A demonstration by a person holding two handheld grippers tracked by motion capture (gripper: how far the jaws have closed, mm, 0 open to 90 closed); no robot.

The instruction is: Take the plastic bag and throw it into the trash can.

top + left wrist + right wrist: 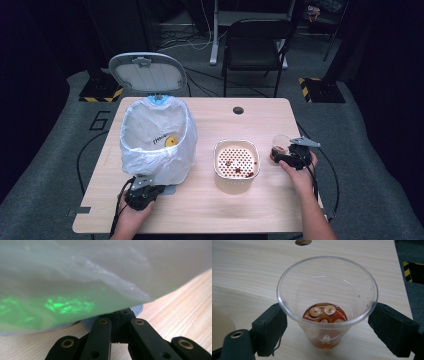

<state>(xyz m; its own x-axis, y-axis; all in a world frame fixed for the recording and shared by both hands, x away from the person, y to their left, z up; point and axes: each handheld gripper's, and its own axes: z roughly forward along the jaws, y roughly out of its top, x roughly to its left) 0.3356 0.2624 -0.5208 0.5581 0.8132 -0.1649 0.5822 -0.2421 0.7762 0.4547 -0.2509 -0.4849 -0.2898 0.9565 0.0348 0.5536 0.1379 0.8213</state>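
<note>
White plastic liner bag [159, 137] covers the bin [150, 172] standing on the left half of the counter [210, 205], its grey lid [147, 71] raised at the far side. A yellow item [171, 141] lies inside the bag. At the bin's near edge sits the left gripper [141, 192]; in the left gripper view its jaws are drawn fully together under the overhanging bag, at the bin's grey base [136, 309], and whether they pinch anything there cannot be told. Right of the bin, near the counter's centre, stands a cream strainer bowl [236, 159] with a perforated insert carrying a few red-brown scraps. Further right, near the counter's right edge, the right gripper [287, 154] holds a clear plastic cup [327, 302] upright, jaws spread wide with a pad against each side below the rim. Reddish liquid with pale slices [325, 312] fills the cup's bottom.
</note>
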